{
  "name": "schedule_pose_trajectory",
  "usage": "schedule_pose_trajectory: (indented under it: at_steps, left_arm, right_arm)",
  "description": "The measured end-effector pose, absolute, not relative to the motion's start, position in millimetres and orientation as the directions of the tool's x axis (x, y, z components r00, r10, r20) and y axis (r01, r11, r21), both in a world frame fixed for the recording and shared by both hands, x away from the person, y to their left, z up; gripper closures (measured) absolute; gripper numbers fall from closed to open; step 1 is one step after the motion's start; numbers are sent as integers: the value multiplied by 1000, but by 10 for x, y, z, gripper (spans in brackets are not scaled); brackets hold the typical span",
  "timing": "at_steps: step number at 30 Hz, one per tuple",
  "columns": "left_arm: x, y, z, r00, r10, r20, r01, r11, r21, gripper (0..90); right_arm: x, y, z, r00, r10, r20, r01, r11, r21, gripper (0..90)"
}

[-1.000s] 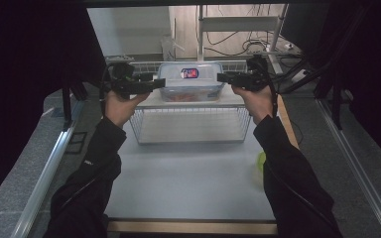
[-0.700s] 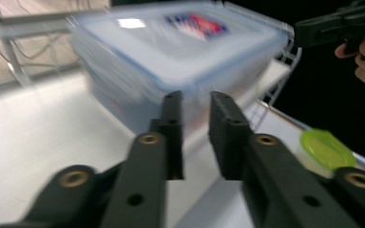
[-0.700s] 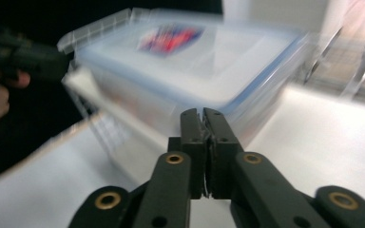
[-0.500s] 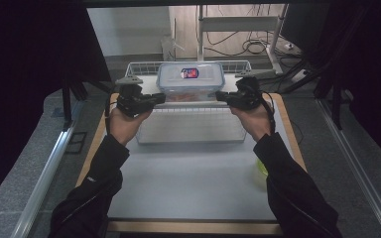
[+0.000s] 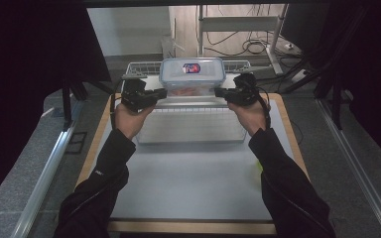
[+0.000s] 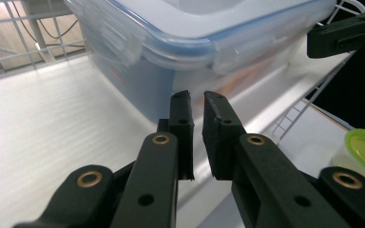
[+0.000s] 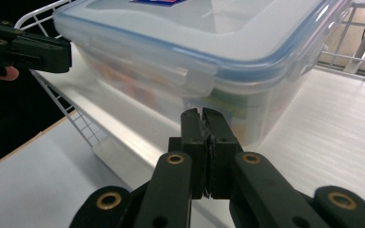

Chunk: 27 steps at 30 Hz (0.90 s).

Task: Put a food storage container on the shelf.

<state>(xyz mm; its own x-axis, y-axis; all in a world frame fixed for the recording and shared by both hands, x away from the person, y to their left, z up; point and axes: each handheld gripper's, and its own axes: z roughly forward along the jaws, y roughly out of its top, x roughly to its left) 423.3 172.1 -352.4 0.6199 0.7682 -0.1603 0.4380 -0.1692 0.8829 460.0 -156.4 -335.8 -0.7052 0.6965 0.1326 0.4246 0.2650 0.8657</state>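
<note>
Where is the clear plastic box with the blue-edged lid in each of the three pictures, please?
High view: the clear plastic box stands top centre, between the two hand-held grippers.
Left gripper view: it fills the upper middle, just beyond the jaws.
Right gripper view: it spans the upper half, just beyond the jaws.
Shared landmark: the white wire basket, seen at the upper left and upper right of the gripper views.

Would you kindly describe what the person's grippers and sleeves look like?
Both the left gripper and the right gripper are matt black, with flat linkage arms pinned by brass-coloured rivets and blocky black fingers. A black cable trails from each. The person wears dark long sleeves.
</note>
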Motion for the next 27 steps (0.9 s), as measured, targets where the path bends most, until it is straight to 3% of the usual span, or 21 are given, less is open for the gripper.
schedule_pose_trajectory:
  at_steps: [5, 18, 27]
  left_arm:
    - [4113, 1725, -3564, 642, 750, -159, 424, -175, 889, 747]
    - [3725, 1630, -3736, 689, 719, -86, 393, -271, 879, 496]
    - [3529, 1643, -3905, 688, 722, -78, 402, -289, 869, 361]
  right_arm:
    - [4525, -1615, -3375, -714, 687, 139, 424, 266, 865, 823]
    - [4181, -1685, -3503, -754, 649, 104, 396, 323, 859, 546]
    - [3954, -1725, -3644, -767, 635, 91, 387, 345, 855, 430]
